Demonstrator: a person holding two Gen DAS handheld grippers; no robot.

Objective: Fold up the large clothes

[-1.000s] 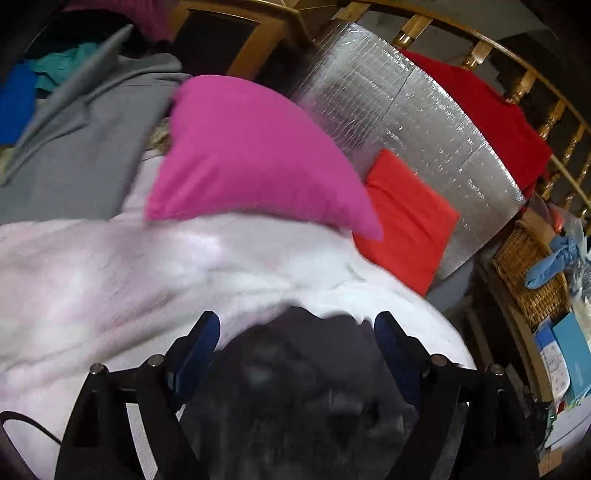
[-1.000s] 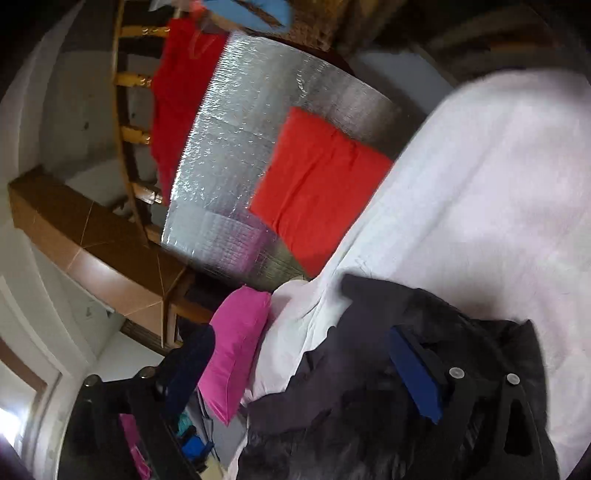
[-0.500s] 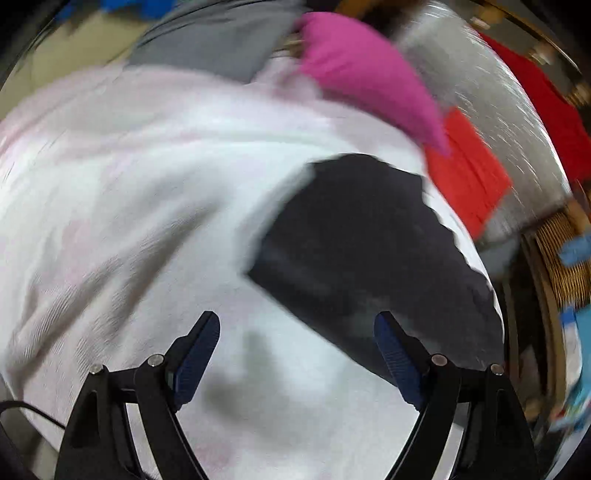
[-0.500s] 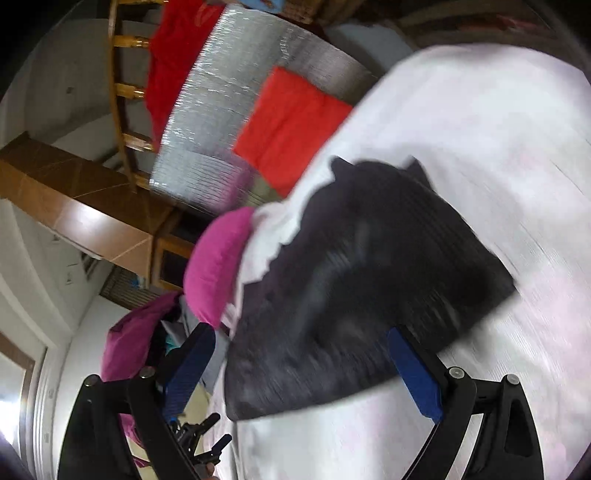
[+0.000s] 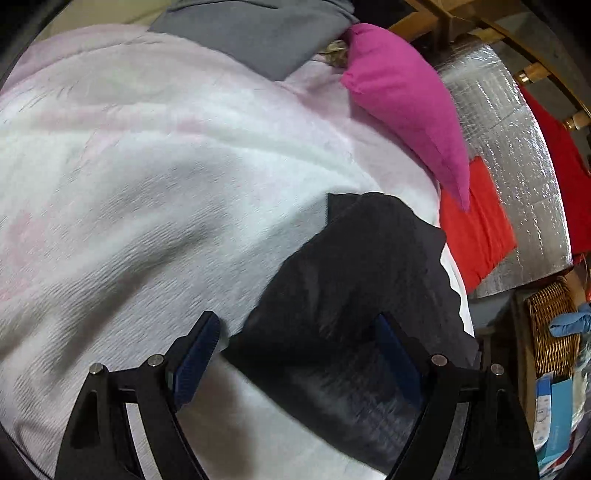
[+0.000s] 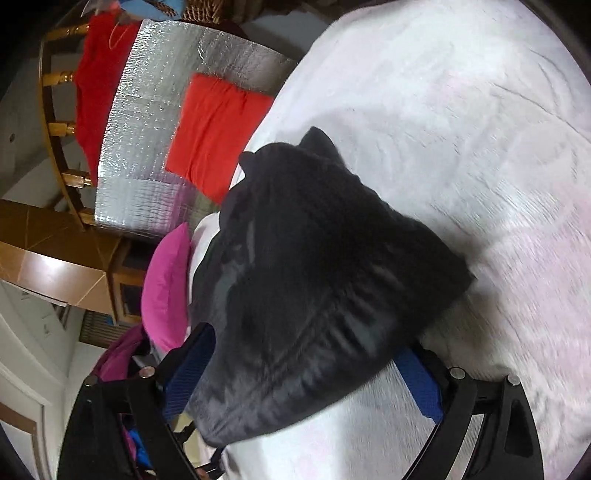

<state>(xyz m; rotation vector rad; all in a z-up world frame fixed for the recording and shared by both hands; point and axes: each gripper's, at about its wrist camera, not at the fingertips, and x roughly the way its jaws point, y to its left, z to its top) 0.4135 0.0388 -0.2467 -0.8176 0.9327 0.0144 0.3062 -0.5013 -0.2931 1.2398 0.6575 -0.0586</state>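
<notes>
A black garment [image 5: 354, 288] lies in a rough folded heap on the white-pink blanket [image 5: 147, 184] that covers the bed. My left gripper [image 5: 295, 350] hovers low over the garment's near edge, open, and the blue pads do not press on the cloth. The right wrist view shows the same black garment [image 6: 314, 277] filling the middle. My right gripper [image 6: 306, 376] stands open around its near end. The cloth drapes over part of the right fingertip [image 6: 421, 384], and I see no pinch on it.
A pink pillow [image 5: 402, 99] and a grey garment [image 5: 258, 33] lie at the far side of the bed. A red cloth [image 5: 476, 229] rests on a silver foil mat [image 5: 517, 147] by a wooden railing [image 5: 535, 70]. A wicker basket [image 5: 550, 325] stands at right.
Both cameras have sunk toward the bed and rolled. The black garment, bunched right at the fingers a second ago, now lies laid out on the blanket.
</notes>
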